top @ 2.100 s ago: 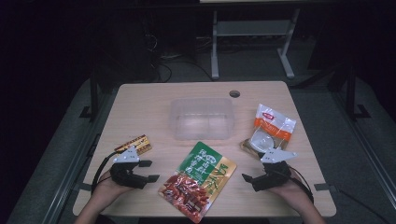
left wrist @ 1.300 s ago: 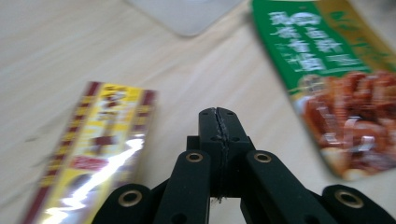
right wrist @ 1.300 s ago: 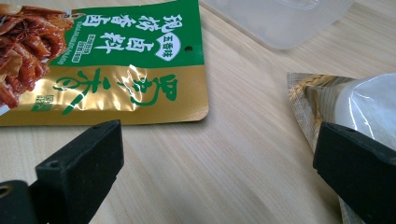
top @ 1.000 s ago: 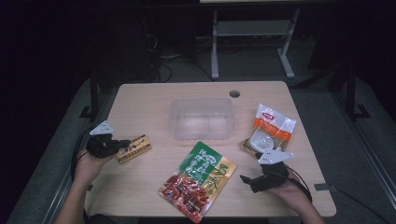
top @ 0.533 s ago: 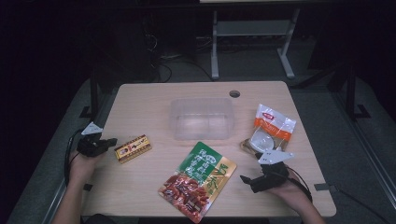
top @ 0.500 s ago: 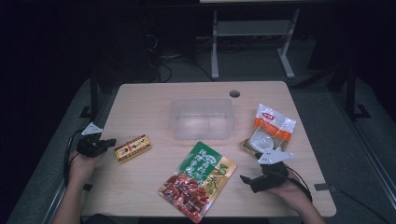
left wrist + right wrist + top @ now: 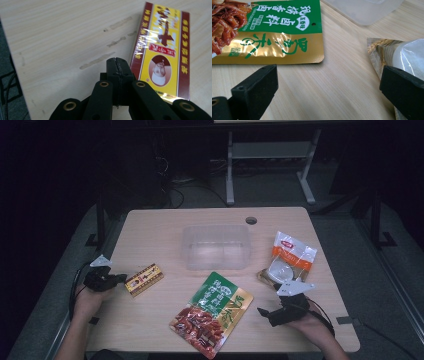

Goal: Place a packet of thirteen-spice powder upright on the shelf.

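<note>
Staying put, left tongs (image 7: 116,279) (closed) beside yellow packet (image 7: 144,279).

Green-gold snack pouch (image 7: 274,32) bore white Chinese heading, upside down in right gripper view, roughly 现捞卤味, plus small oval badge 五香味. Yellow-maroon box (image 7: 162,47) carried Chinese characters in yellow down maroon edge bands, too blurred to read.

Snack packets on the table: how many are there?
4. A yellow box by the left claw, a green-and-red pouch at the front middle, and an orange-and-white bag with a brownish packet partly under it, right.
</note>
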`<state>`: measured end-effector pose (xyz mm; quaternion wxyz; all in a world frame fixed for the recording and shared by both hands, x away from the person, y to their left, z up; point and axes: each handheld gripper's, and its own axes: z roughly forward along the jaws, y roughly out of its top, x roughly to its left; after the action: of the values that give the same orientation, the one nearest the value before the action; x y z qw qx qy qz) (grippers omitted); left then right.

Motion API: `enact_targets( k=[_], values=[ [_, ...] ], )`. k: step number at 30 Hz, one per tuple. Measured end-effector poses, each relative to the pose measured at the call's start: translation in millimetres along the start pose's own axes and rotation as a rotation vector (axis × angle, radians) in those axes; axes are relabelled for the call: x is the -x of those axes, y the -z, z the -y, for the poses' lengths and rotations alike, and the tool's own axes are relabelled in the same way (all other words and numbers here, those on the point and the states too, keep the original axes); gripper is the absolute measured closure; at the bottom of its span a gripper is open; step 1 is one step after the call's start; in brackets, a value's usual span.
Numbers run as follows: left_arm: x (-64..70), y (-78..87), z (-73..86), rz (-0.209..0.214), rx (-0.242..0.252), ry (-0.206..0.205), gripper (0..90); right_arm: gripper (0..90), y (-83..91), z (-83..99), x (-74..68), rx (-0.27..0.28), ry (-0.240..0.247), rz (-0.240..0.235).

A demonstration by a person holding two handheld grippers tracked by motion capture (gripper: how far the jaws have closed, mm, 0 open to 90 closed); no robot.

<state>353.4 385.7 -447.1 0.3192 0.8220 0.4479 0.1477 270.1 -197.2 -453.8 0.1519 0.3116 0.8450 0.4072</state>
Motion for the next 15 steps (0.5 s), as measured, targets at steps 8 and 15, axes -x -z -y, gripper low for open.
enact_targets(
  k=[8, 15],
  values=[
    [16.7, -0.9, -1.6, 0.037, -0.051, -0.037, 89.8, 1.7, 0.0, 0.2, 0.0, 0.0, -0.001, 0.002],
    [22.4, 10.6, -7.7, 0.004, 0.004, 0.01, 79.0, 1.8, -0.5, 0.3, 0.1, -0.004, 0.002, 0.003]
  ],
)
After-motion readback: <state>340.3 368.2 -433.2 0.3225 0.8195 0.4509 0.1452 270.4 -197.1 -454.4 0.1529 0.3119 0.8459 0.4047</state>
